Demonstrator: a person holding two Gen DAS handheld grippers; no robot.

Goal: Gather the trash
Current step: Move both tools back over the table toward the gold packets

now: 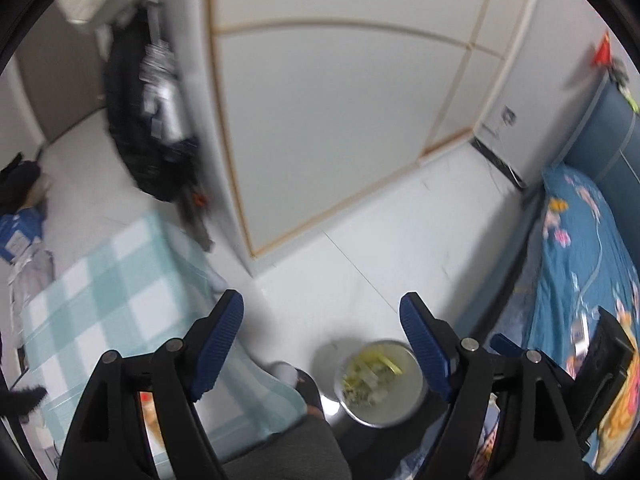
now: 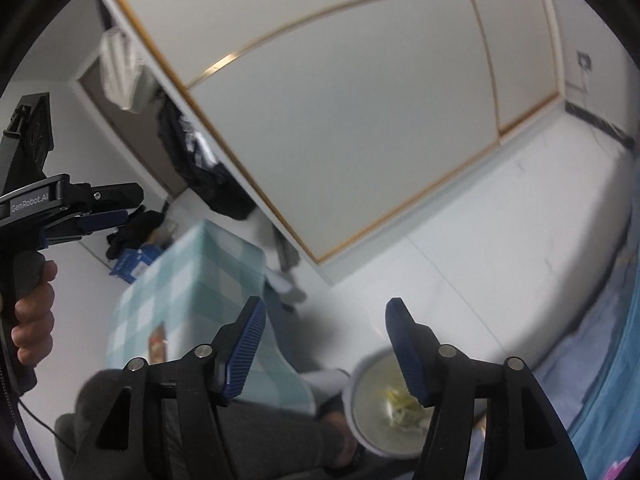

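Note:
A round white trash bin (image 1: 380, 384) stands on the pale floor and holds yellow-green scraps (image 1: 368, 372). My left gripper (image 1: 320, 308) hangs above and just left of the bin. It is open, with nothing between its blue pads. In the right wrist view the bin (image 2: 372, 412) lies low, partly behind the right finger, with the scraps (image 2: 402, 408) inside. My right gripper (image 2: 325, 312) is also open and empty. The left gripper (image 2: 126, 205) appears at the left edge, held by a hand (image 2: 32, 320).
A table with a teal-and-white checked cloth (image 1: 112, 280) stands left of the bin, with an orange-brown item (image 2: 158, 340) on it. A bed with a blue patterned sheet (image 1: 580, 260) runs along the right. Wardrobe doors (image 1: 340, 100) face me. A grey-trousered leg (image 1: 288, 452) is below.

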